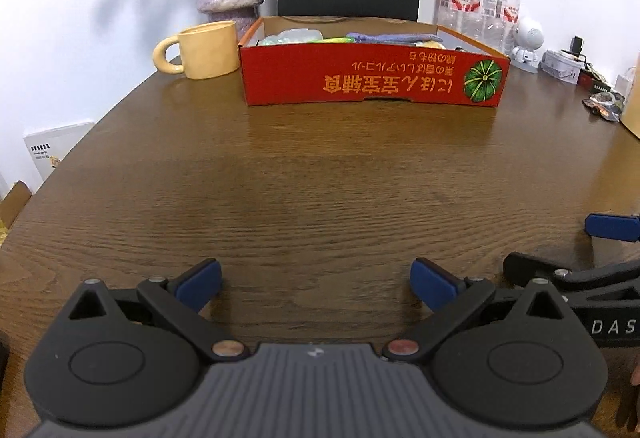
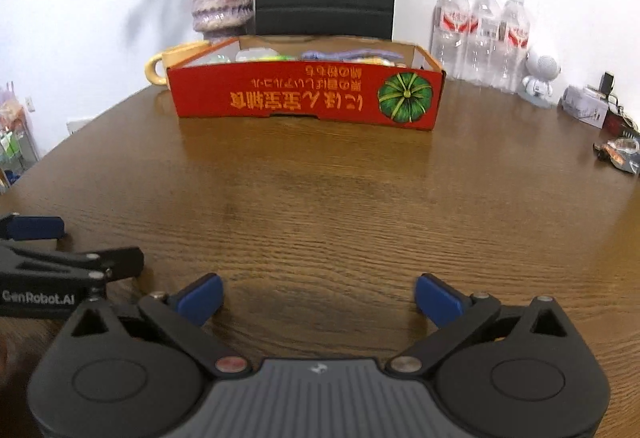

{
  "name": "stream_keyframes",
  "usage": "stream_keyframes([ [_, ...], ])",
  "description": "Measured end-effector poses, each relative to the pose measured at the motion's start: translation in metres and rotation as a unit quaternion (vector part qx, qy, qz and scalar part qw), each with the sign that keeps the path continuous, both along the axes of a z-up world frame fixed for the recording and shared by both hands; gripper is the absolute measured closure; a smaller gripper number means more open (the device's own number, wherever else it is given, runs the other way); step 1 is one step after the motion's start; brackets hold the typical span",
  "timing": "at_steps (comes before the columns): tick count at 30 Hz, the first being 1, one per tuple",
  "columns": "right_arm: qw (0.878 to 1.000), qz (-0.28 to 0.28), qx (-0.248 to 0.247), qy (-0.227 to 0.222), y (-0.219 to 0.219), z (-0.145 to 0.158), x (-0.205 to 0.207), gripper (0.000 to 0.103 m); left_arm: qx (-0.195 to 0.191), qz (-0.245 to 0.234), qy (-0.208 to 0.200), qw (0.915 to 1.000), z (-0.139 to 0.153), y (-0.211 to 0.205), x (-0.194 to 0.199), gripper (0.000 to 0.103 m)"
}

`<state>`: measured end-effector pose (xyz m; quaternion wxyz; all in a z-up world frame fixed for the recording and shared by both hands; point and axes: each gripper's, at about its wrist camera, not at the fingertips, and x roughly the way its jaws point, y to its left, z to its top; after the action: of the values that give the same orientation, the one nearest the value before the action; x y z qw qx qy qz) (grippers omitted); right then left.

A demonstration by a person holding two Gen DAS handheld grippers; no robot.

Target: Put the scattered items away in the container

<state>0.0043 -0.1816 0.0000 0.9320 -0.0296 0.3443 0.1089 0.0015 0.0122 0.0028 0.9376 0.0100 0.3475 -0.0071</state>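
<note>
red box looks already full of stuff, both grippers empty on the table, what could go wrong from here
1. The wrapper near the table's right edge lies outside the red box; it may get overlooked.
2. Reaching for it with the right gripper, open and empty, could knock the white figurine or the water bottles nearby.
3. The yellow mug stands right beside the box; nudging the box leftward with the left gripper might tip it.

Both grippers hang low over the tabletop (image 1: 320, 178), side by side: left gripper (image 1: 316, 284) and right gripper (image 2: 318, 298), each with blue-tipped fingers (image 2: 200, 298) spread wide, holding nothing.
</note>
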Motion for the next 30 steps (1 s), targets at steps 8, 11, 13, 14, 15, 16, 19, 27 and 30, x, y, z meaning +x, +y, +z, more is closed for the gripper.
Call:
stream_keyframes([
  [8, 1.000, -0.006, 0.003, -0.004, -0.0010, -0.0014, 0.0000, 0.000, -0.001, -0.004, -0.008, 1.0000, -0.0017, -0.0007, 0.0005, 0.000],
  [11, 1.000, -0.006, 0.003, -0.004, -0.0006, -0.0006, 0.0005, 0.000, -0.001, -0.004, -0.008, 1.0000, -0.0020, -0.0006, 0.0005, 0.000],
  [13, 1.000, -0.006, 0.003, -0.004, -0.0005, -0.0004, 0.0008, 0.000, -0.001, -0.004, -0.007, 1.0000, -0.0021, -0.0006, 0.0007, 0.000],
  [14, 1.000, -0.006, 0.002, -0.004, -0.0007, -0.0002, 0.0008, 0.000, -0.001, -0.004, -0.007, 1.0000, -0.0022, -0.0006, 0.0008, 0.000],
  [15, 1.000, -0.007, 0.002, -0.004, -0.0008, -0.0002, 0.0008, 0.000, -0.001, -0.004, -0.008, 1.0000, -0.0022, -0.0008, 0.0009, 0.000],
  [16, 1.000, -0.008, 0.003, -0.004, -0.0009, -0.0001, 0.0009, 0.000, -0.001, -0.004, -0.007, 1.0000, -0.0023, -0.0008, 0.0010, 0.000],
  [19, 1.000, -0.012, 0.003, -0.004, -0.0016, 0.0000, 0.0010, 0.000, -0.002, -0.004, -0.007, 1.0000, -0.0026, -0.0010, 0.0009, 0.000],
  [27, 1.000, -0.013, 0.004, -0.004, -0.0019, 0.0000, 0.0008, 0.000, -0.002, -0.004, -0.007, 1.0000, -0.0027, -0.0013, 0.0005, 0.000],
  [30, 1.000, -0.013, 0.004, -0.004, -0.0017, 0.0002, 0.0011, 0.000, -0.002, -0.004, -0.007, 1.0000, -0.0027, -0.0014, 0.0003, 0.000],
])
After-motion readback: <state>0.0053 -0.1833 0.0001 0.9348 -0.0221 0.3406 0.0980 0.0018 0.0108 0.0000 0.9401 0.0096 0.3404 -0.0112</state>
